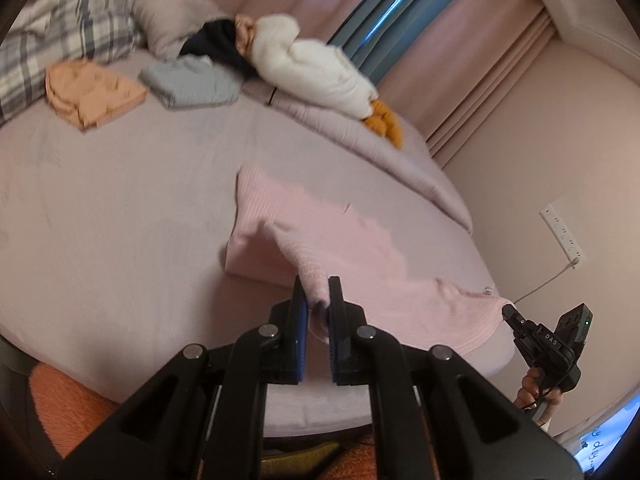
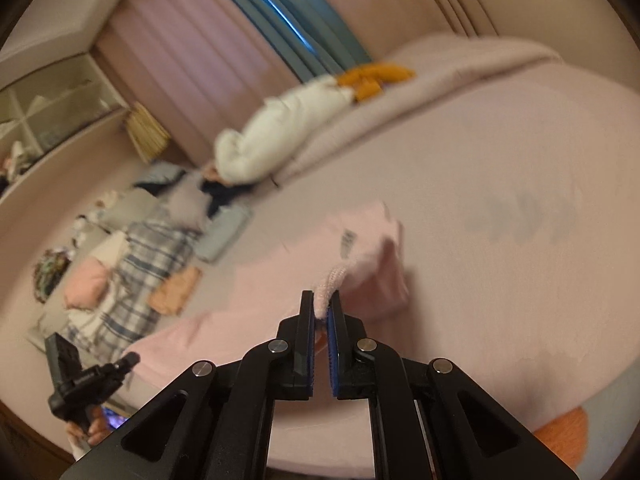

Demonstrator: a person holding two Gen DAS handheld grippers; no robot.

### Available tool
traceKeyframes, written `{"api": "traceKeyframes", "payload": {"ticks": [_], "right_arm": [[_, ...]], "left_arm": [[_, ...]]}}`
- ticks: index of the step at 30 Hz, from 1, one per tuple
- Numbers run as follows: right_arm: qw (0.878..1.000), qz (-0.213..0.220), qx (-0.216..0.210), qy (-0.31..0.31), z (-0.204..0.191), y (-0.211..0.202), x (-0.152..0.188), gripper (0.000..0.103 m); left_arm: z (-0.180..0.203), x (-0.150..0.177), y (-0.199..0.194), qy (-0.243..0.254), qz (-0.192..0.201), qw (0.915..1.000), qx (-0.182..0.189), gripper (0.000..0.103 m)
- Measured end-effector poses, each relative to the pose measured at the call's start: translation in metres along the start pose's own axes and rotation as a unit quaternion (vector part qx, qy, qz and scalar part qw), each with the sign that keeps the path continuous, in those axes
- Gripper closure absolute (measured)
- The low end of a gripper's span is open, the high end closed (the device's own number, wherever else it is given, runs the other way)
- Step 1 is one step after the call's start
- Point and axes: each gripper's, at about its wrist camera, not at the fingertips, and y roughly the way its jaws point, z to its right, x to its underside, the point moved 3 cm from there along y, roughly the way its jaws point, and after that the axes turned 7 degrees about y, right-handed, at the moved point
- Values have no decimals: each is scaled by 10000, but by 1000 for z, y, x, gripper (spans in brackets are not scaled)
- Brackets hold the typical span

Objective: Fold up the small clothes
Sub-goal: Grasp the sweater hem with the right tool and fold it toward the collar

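Your left gripper (image 1: pixel 318 300) is pinching a bunched fold of the one pink ribbed garment (image 1: pixel 352 252), lifting it off the bed (image 1: pixel 120 220) near its front edge. Your right gripper (image 2: pixel 321 308) is clamping another edge of that garment. Toward the far left corner, two folded pieces are lying: one peach (image 1: pixel 90 92), one grey-blue (image 1: pixel 190 82). One white plush duck (image 1: pixel 316 68) is resting along the far edge.

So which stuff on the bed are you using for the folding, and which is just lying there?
Part of the job:
pink garment
left gripper, pinching it
right gripper, pinching it
folded orange piece
folded blue-grey piece

Just lying about:
white plush toy
plaid bedding
power strip
curtains
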Motion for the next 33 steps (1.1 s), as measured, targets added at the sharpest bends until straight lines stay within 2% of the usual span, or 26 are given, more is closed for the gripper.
{"api": "traceKeyframes", "payload": {"ticks": [5,9,17,33], "right_arm": [[9992,298,-124,-217,-22,-19,2,96],[9989,384,-71,-277,-26,-26,10,96],[9995,310,-22,-83,-21,-26,14,96],[9985,452,254,-160,-28,-5,-5,96]], "left_arm": [[10,0,-28,124,151,9998,22,95],[13,7,-37,237,73,9997,-47,95],[0,7,-30,-101,-47,9999,-46,95],[-2,-27,-11,40,103,9999,-116,95]]}}
